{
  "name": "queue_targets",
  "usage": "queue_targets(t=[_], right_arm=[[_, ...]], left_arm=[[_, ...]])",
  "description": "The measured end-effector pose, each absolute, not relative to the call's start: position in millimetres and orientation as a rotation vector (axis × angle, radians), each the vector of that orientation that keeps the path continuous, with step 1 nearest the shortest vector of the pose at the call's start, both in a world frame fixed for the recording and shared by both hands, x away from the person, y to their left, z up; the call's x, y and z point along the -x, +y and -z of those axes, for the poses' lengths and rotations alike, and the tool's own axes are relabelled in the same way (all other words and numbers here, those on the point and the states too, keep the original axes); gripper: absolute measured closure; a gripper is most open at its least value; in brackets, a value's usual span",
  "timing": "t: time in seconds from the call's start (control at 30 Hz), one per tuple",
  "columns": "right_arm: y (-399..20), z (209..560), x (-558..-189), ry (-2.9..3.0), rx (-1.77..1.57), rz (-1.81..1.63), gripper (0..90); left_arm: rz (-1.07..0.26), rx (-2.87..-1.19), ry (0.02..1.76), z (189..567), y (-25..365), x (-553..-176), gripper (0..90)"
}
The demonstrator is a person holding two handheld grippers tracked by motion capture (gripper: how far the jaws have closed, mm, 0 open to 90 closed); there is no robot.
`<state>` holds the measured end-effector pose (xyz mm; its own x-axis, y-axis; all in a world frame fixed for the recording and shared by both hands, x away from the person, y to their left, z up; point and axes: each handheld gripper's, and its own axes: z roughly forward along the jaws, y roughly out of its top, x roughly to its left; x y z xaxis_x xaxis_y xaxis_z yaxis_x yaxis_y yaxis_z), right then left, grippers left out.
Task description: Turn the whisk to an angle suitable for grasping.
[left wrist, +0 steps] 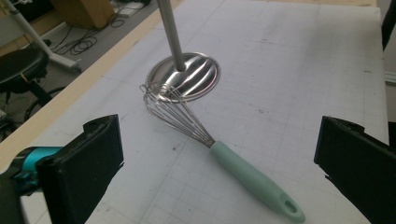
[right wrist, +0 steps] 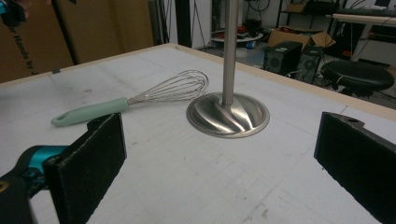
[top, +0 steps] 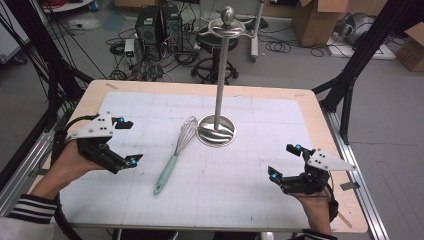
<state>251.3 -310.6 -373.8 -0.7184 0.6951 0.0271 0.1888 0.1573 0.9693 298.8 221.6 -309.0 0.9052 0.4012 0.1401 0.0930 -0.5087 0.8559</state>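
the table (top: 310,107) is seen from above and from the person's side in the high view, facing forward and down, with floor and boxes taken in beyond the far edge. the left gripper view is taken low over the mat from the left, aimed between its own jaws at the whisk (left wrist: 219,151) close ahead and the stand (left wrist: 184,74) behind it. the right gripper view is taken lower still, nearly level with the table, aimed from the right across the stand (right wrist: 228,114) toward the whisk (right wrist: 135,102). whisk (top: 175,152) and stand (top: 216,131) are shared by all three views.
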Motion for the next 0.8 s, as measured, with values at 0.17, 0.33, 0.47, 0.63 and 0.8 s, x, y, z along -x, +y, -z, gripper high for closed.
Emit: queue_targets(t=[0.17,0.33,0.47,0.63,0.8], right_arm=[[-310.7,374.0,-251.4,2.014,-0.837,-1.590,0.9],[-310.0,374.1,-251.3,2.019,-0.844,-1.589,0.9],[-309.9,374.6,-251.4,2.021,-0.844,-1.591,1.0],[-309.6,374.0,-251.5,2.020,-0.839,-1.591,0.9],[-308.5,374.1,-251.6,2.025,-0.839,-1.590,0.9]], left_arm=[[-0.374,-2.127,0.328,315.7,209.3,-300.8,1.8],[-0.335,-2.157,0.300,320.0,202.0,-303.2,1.8],[-0.302,-2.186,0.262,323.7,195.4,-303.7,1.9],[-0.306,-2.249,0.200,326.6,189.8,-304.4,6.3],[-0.289,-2.297,0.166,330.8,181.0,-304.8,6.8]])
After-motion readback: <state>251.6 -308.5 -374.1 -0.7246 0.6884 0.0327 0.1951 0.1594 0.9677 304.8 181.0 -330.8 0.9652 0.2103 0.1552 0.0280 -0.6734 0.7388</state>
